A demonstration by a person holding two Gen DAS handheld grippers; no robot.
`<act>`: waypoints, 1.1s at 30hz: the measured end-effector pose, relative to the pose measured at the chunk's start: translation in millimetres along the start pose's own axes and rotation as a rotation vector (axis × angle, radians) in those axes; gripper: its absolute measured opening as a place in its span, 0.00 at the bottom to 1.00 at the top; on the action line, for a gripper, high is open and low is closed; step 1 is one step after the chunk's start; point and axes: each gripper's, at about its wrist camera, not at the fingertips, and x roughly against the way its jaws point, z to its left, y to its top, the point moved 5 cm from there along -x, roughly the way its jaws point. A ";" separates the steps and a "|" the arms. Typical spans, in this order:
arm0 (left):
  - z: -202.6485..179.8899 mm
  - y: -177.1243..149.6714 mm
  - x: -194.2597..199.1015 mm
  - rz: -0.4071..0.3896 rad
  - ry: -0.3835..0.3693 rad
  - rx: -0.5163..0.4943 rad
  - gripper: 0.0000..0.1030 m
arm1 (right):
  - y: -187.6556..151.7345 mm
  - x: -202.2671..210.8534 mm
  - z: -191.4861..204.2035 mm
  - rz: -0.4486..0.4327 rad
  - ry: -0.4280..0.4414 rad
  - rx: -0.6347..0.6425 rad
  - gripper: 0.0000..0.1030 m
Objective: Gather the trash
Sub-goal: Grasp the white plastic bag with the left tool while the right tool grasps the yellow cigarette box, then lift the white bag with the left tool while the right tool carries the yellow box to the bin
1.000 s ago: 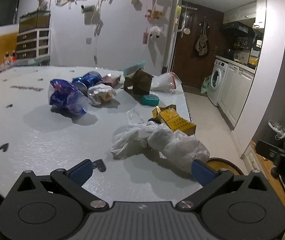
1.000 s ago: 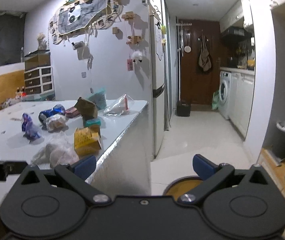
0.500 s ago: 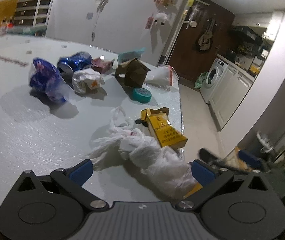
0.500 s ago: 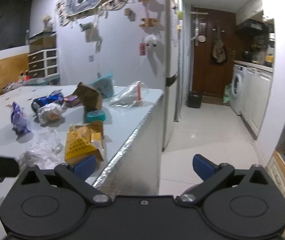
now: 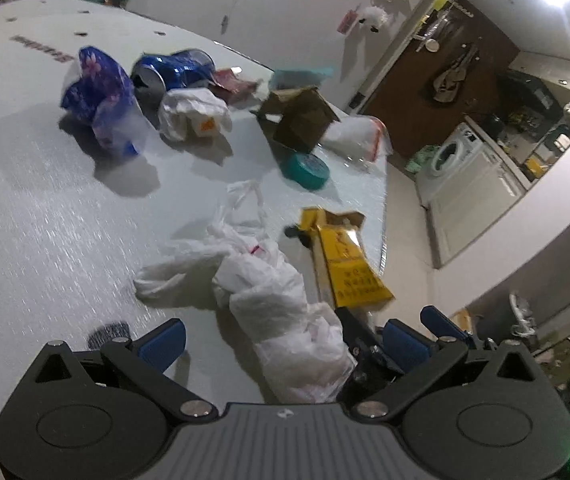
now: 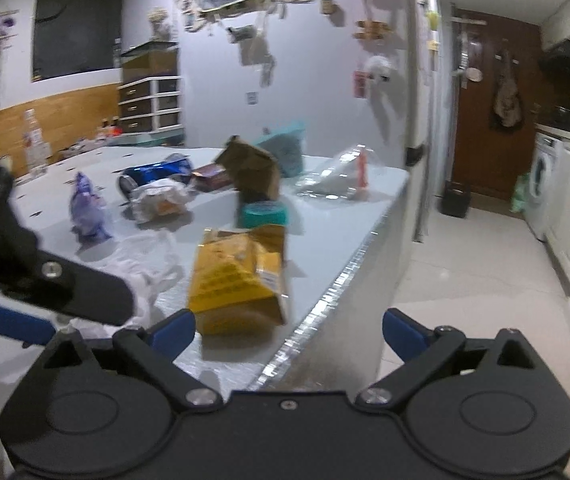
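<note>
I have both grippers low at the near corner of the white table (image 5: 45, 216). My left gripper (image 5: 281, 336) is spread wide with the crumpled white plastic bag (image 5: 277, 304) lying between its fingers, not pinched. My right gripper (image 6: 289, 330) is likewise released, fingers apart, with the yellow carton (image 6: 237, 280) just ahead of its left finger near the table edge.

Risks, in my judgement: the two grippers are close together here and could foul each other if both close in. The carton sits near the edge and a nudge could tip it to the floor. The bag is limp and may slip from a shallow pinch. The blue can (image 5: 173, 72) and the teal tape roll (image 5: 305, 168) remain farther back, untouched.
</note>
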 end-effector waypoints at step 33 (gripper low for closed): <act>-4.4 -6.2 -18.0 -0.115 0.179 -0.311 0.53 | -8.1 1.6 2.6 0.021 0.137 -0.002 0.58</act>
